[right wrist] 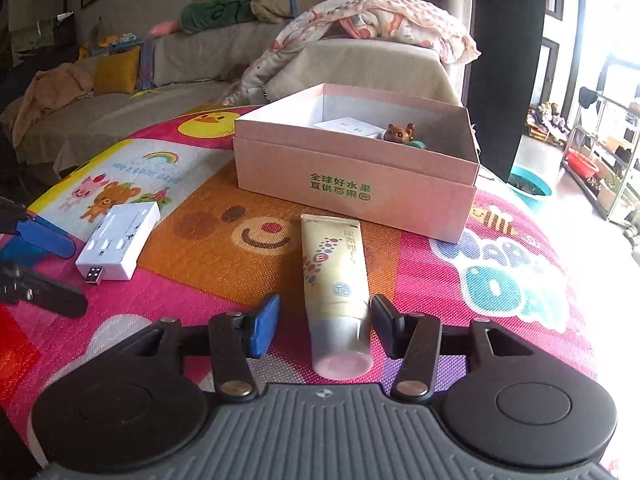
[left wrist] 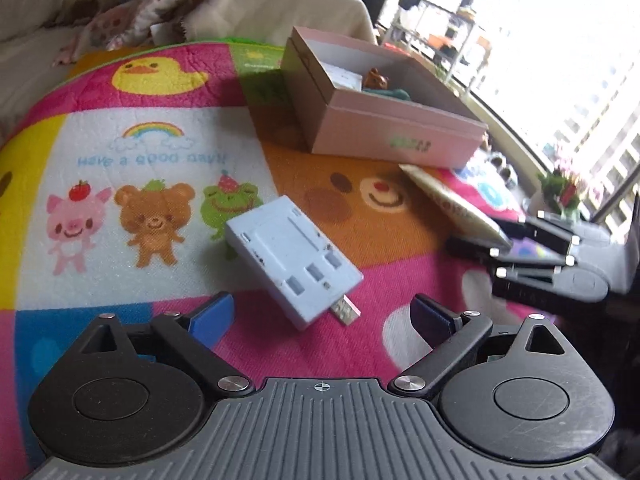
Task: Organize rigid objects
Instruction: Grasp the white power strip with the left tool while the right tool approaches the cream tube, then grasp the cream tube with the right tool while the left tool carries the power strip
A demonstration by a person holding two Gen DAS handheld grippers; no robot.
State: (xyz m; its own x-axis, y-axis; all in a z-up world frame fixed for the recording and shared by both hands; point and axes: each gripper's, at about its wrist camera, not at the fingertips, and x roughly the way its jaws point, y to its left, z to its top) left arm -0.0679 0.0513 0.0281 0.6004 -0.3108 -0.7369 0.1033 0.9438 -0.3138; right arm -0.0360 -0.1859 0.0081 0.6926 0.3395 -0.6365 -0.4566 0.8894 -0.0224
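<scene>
1. The cream-coloured plastic squeeze tube (right wrist: 335, 276) with a silver-and-pink cap lay flat on the colourful cartoon-print play mat (right wrist: 440, 272), its cap end between the jaws of the right gripper (right wrist: 324, 326) and its crimped end pointing ahead toward the box.
2. Those jaws stood apart around the cap — the right pad close against it, the left pad clear of it with mat showing between — so nothing was clamped.
3. The tube looked light, with a soft body that would dent and a smooth skin that could slip; the stiff cap or the shoulder just ahead of it seemed the safest place to pinch.
4. The flat white rectangular plastic USB adapter (left wrist: 290, 264) lay just ahead of the left gripper (left wrist: 322, 316), whose jaws were spread wide and held nothing.
5. It looked rigid and light — best taken across its two long edges, clear of the metal plug.
6. Beyond both jaws sat the open pale pink cardboard box (right wrist: 352, 196), already holding a small brown bear figurine (right wrist: 399, 131).
</scene>
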